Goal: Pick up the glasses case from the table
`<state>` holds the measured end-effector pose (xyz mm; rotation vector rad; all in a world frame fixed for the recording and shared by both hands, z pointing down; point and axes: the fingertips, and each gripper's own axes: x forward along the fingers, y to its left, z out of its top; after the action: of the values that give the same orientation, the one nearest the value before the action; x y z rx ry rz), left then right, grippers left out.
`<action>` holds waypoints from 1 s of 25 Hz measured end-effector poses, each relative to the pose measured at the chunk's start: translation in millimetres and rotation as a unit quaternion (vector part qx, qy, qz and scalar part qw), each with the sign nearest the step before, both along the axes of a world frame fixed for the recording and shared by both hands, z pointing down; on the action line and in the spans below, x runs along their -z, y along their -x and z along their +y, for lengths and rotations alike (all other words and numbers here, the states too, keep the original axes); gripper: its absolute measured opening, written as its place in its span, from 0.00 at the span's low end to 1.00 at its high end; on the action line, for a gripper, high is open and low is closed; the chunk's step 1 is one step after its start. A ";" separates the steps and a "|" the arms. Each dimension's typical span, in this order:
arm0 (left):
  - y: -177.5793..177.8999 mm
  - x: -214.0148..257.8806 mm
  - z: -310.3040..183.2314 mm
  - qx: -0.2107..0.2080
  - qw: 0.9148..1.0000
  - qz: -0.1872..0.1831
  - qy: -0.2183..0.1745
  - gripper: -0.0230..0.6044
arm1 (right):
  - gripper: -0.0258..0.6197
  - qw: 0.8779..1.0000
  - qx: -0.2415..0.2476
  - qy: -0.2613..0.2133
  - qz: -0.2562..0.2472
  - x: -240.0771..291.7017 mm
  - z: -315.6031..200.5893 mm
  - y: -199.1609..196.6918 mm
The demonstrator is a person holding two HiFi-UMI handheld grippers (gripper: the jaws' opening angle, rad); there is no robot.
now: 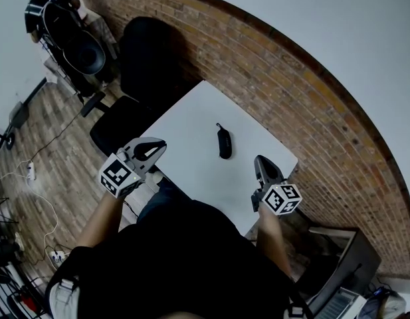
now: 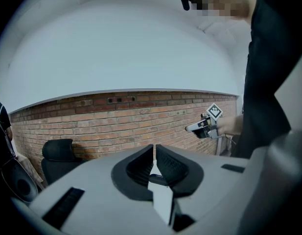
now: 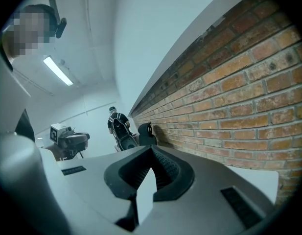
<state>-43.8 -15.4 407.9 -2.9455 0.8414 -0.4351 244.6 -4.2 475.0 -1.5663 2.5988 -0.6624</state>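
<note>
- I see the glasses case [image 1: 224, 142] lying on the white table [image 1: 191, 115], frame centre, untouched.
- Left gripper [image 1: 159, 143], left of centre: fingers pressed together, empty.
- Right gripper [image 1: 260, 160], right of centre: same.

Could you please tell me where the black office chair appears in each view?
Head view: black office chair, upper left of centre, beside the table.
Left gripper view: chair at lower left, before the brick wall.
Right gripper view: chair small, just left of centre, by the wall.
Shared landmark: the brick wall.
</note>
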 end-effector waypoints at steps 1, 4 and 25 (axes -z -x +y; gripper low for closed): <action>1.6 -0.2 -1.0 0.000 1.000 0.000 0.000 0.08 | 0.06 1.000 0.000 0.001 0.000 -0.8 -1.7 1.2; 8.0 -0.2 -5.7 0.003 1.000 0.001 0.000 0.08 | 0.06 1.000 0.000 0.003 0.001 -0.1 -6.6 5.4; 23.3 -15.4 -48.0 -0.001 1.000 0.000 0.016 0.08 | 0.06 1.000 -0.006 0.009 0.024 -2.9 -44.1 17.1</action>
<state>-67.1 -63.4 423.3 -2.9749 0.8396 -0.4517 227.4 -48.3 477.8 -1.6209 2.6230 -0.6564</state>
